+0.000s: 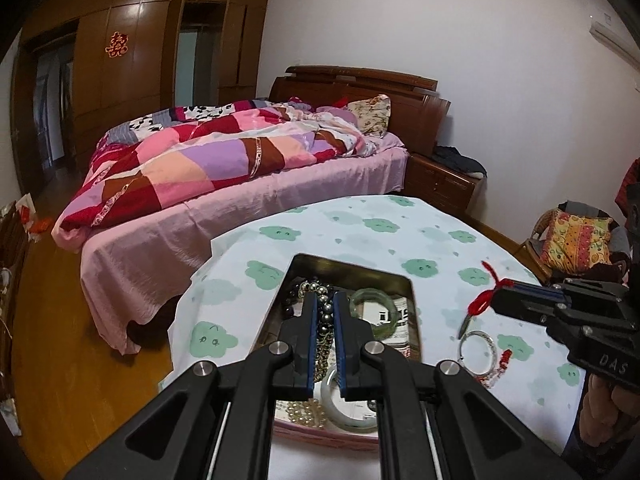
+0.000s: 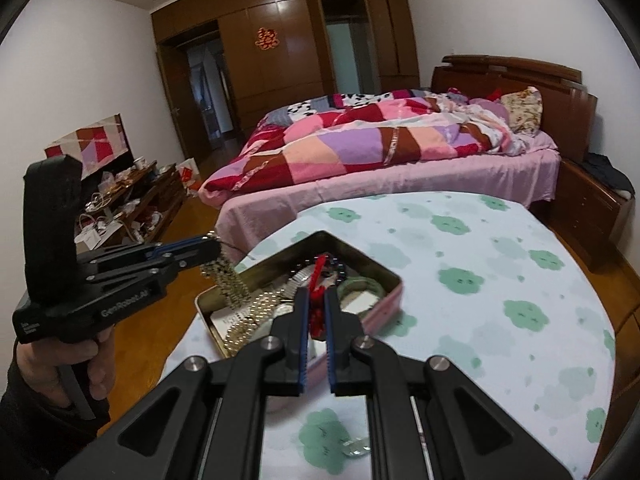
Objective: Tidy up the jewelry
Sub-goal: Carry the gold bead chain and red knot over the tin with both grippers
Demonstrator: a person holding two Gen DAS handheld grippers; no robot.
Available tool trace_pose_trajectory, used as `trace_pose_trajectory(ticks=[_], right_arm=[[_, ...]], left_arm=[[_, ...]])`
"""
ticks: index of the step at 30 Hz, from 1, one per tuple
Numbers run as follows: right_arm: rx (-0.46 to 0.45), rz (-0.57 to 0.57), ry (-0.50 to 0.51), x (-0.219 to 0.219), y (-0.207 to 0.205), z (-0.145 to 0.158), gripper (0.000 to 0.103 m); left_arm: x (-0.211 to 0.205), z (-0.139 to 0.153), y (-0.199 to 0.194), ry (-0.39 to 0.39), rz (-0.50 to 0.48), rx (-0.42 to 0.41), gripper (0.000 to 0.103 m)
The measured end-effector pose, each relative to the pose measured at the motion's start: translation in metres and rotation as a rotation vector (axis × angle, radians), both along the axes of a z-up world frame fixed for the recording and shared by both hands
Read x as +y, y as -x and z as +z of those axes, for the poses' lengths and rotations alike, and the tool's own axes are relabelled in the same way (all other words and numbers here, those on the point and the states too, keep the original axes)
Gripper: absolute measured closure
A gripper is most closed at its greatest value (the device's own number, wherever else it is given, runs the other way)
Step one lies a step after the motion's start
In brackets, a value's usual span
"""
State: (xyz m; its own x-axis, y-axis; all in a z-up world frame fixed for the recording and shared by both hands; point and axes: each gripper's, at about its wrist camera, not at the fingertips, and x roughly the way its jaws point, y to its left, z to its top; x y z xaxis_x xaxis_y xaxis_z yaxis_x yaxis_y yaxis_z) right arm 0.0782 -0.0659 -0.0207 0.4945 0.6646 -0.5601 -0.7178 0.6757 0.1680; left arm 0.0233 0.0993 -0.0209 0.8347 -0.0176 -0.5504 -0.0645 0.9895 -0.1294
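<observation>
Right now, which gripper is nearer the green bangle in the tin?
Left. The left gripper hangs above the tin beside the green bangle; the right gripper is off to the side, over the tablecloth.

Shiny metal tin (image 2: 384,280) on matt printed cloth (image 2: 500,280); glossy wooden wardrobe (image 2: 280,72).

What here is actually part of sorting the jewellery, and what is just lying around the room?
Part of the job:
- metal tin of jewellery
- beaded chain in the left tongs
- red cord in the right tongs
- green bangle in the tin
- silver bangle on the tablecloth

Just lying about:
- bed with patchwork quilt
- wardrobe
- cushion
</observation>
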Motion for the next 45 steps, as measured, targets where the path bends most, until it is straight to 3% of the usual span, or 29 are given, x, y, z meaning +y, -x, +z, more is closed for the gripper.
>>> trace_pose_trajectory(ticks=[14,45], right_arm=[[0.076,0.081,0.065,0.042,0.001,-0.038,0.093],[0.098,0.082,0.144,0.06,0.004,-0.066,0.093]], left_arm=[[0.007,-0.024,-0.013,-0.009,0.02,0.057,0.096],[0.01,-0.049,-0.025,-0.001,0.029,0.136,0.096]])
